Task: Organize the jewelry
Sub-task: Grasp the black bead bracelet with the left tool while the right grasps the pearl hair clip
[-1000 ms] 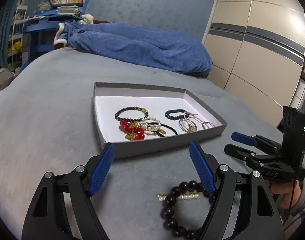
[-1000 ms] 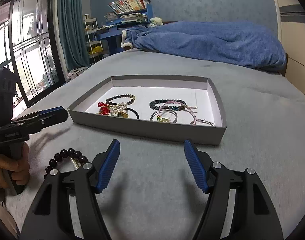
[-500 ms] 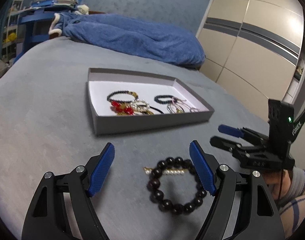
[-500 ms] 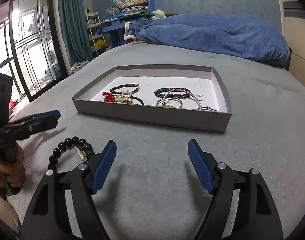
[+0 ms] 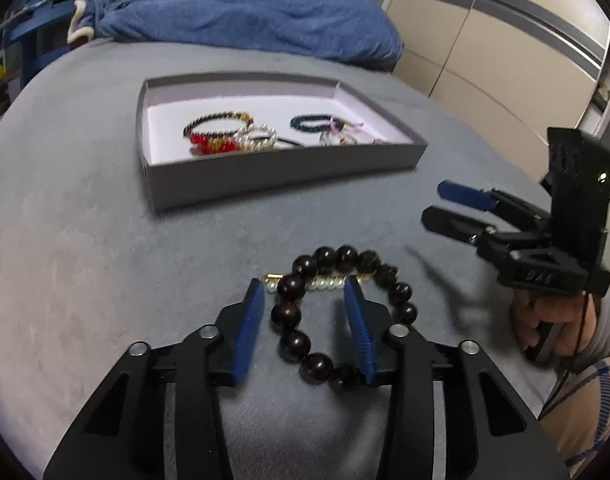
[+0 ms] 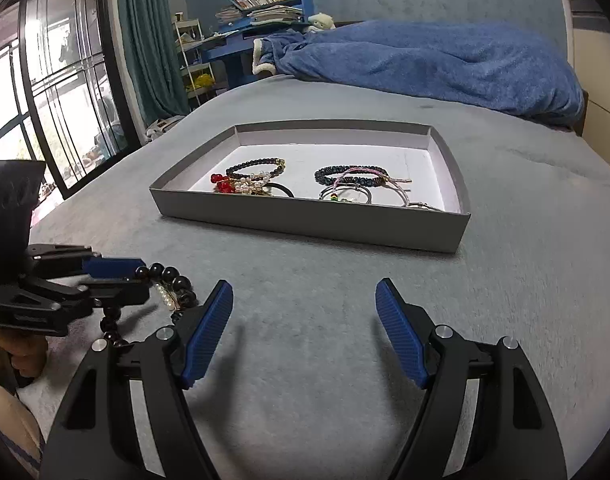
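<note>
Dark, glossy round beads make up the bracelet [image 5: 337, 308] in the left wrist view, strung in a loose ring on the grey, short-napped bed cover [image 5: 85, 264]. A slim gold clip set with small pearls [image 5: 321, 282] lies across the far part of the ring. The left hand-held gripper [image 5: 305, 322] sits low over it with its ribbed blue fingers [image 5: 249, 332] partly drawn in, straddling the ring's left side without yet pinching; one finger is outside the loop, the other over it. To do this well, I judge the fingers should close on the bead strand alone, squarely across two or three beads, since round polished beads can roll out of a shallow pinch and the pearl clip could be dragged along. Farther off stands the shallow grey cardboard tray [image 5: 281, 176], white inside, holding several bracelets, blurred here.

Seen from the right wrist, the right hand-held gripper [image 6: 305, 328] hovers wide open and empty above bare cover, well apart from the tray [image 6: 305, 220]. The bead bracelet [image 6: 173, 280] shows at lower left, half hidden behind the left hand-held gripper [image 6: 105, 276]. Inside the tray lie thin beaded loops, red faceted beads, pearls and cord bands in two loose clusters.
</note>
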`<state>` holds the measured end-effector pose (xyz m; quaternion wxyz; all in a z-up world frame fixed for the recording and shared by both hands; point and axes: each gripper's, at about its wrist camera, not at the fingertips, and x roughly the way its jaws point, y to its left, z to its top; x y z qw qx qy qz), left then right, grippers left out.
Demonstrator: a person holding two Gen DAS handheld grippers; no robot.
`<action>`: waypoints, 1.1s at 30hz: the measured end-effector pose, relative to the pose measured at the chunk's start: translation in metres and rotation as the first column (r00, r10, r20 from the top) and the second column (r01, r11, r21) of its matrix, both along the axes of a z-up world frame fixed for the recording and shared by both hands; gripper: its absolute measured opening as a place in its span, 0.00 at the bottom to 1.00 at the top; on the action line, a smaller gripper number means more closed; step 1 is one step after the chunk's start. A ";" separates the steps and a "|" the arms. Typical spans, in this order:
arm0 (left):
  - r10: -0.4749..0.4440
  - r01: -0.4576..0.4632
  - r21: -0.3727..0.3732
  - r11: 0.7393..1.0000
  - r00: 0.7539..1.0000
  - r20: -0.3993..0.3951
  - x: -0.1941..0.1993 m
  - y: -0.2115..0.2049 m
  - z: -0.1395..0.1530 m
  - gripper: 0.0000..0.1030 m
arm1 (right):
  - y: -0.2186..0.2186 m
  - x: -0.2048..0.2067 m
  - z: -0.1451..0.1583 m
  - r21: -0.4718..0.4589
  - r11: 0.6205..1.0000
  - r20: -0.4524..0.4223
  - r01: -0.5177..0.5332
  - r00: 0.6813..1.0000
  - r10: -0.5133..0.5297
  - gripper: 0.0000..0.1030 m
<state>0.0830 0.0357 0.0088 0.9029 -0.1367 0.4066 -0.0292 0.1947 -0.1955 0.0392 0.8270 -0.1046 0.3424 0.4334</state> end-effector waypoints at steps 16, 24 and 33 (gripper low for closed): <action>0.320 -0.246 -0.284 0.927 0.913 0.252 -0.063 0.066 0.016 0.15 | 0.025 -0.022 -0.006 -0.058 0.984 -0.033 -0.171 0.985 0.169 0.71; 0.438 -0.374 -0.312 0.874 0.882 0.171 -0.064 0.081 0.005 0.15 | 0.049 -0.040 -0.012 -0.116 0.946 -0.055 -0.303 0.953 0.298 0.71; 0.453 -0.409 -0.314 0.857 0.888 0.080 -0.055 0.091 -0.007 0.15 | 0.076 -0.045 -0.012 -0.162 0.918 -0.054 -0.363 0.932 0.359 0.57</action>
